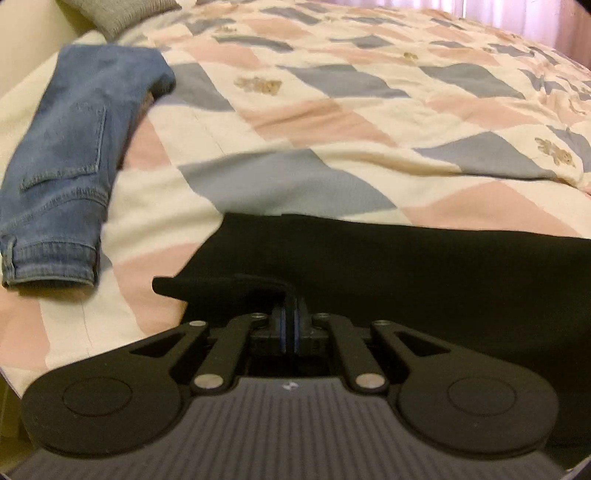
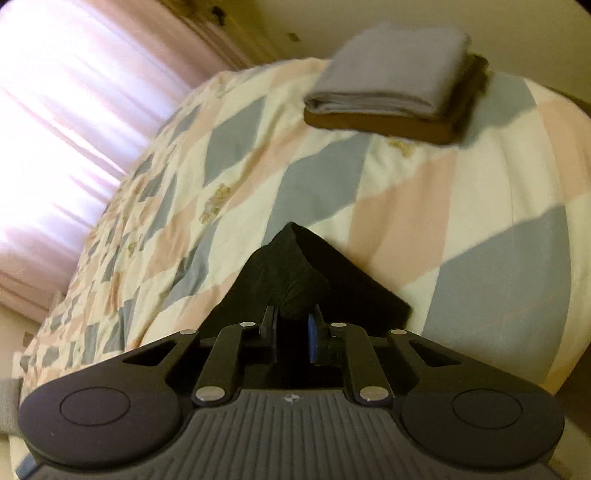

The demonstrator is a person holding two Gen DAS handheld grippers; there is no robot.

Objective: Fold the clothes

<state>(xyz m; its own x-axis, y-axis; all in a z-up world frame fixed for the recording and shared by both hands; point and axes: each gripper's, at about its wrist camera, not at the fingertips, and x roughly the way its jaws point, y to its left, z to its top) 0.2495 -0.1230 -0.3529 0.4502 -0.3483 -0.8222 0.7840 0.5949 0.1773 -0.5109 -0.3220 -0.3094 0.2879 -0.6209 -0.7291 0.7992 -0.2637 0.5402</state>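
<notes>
A black garment (image 1: 406,273) lies flat across the near part of the bed in the left wrist view. My left gripper (image 1: 290,314) is shut on its near edge, and a small flap sticks out to the left of the fingers. In the right wrist view a bunched corner of the same black garment (image 2: 295,273) rises in a peak from between the fingers. My right gripper (image 2: 292,321) is shut on that bunch, jaws held slightly apart by the thick cloth.
The bed carries a quilt (image 1: 332,110) with cream, pink and grey-blue diamonds. Folded blue jeans (image 1: 70,158) lie at the left, a grey pillow (image 1: 118,11) beyond them. A folded grey and brown stack (image 2: 399,85) sits far on the quilt (image 2: 480,206). Bright curtains (image 2: 66,122) hang behind.
</notes>
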